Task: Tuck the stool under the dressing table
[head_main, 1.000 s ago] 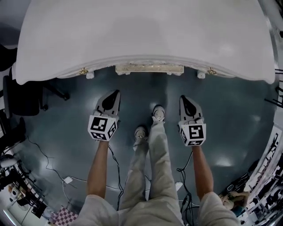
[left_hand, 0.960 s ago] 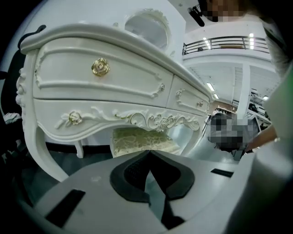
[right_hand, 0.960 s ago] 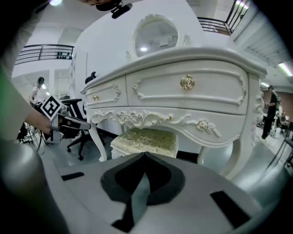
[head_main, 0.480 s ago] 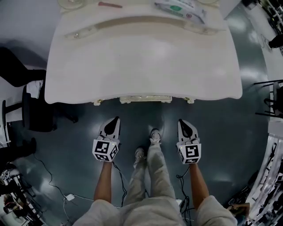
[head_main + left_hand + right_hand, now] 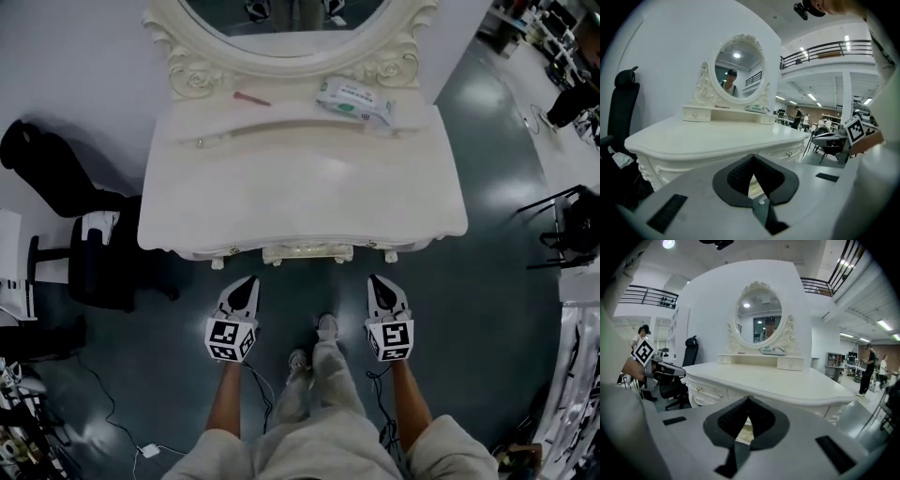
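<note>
Stool (image 5: 307, 253) looks tucked in: only a cream textured edge shows under the dressing table (image 5: 300, 202) front. Task seems done, nothing left. Left gripper (image 5: 247, 283) and right gripper (image 5: 376, 280) are both closed tight, empty, clear of table. Table is glossy cream with a scalloped edge, brass knobs (image 5: 698, 389) and an oval carved mirror (image 5: 281, 23).

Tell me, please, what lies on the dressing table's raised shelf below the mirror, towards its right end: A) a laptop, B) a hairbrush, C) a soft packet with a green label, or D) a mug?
C: a soft white packet with a green label lies on the shelf, close to the right foot of the mirror.
</note>
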Action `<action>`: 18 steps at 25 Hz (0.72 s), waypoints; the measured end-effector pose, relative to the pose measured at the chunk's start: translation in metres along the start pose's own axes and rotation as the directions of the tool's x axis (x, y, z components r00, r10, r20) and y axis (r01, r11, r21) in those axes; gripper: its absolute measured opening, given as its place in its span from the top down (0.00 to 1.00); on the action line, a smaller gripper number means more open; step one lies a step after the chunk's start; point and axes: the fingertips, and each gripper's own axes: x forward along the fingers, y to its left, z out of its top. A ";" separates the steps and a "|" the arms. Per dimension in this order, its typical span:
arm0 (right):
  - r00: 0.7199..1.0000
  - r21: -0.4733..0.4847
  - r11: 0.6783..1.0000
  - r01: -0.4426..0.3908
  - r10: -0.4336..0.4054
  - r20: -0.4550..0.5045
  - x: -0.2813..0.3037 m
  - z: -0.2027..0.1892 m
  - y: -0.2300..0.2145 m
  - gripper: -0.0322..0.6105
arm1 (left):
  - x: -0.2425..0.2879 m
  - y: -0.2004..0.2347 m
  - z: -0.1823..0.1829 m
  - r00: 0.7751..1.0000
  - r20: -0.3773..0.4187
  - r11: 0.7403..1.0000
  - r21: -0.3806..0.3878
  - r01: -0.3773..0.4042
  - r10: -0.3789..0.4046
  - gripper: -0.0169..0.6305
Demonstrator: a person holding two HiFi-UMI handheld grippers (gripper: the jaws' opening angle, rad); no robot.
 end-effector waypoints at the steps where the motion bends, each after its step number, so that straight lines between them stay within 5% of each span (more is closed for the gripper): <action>1: 1.000 0.001 1.000 0.000 0.000 0.002 -0.006 0.007 0.001 0.95 | -0.006 -0.002 0.005 1.000 -0.003 1.000 0.003 -0.001 0.001 0.95; 18: 0.998 0.019 0.999 0.038 -0.039 0.051 -0.100 0.069 0.025 0.95 | -0.089 -0.025 0.077 0.997 0.066 0.999 -0.020 -0.032 0.034 0.95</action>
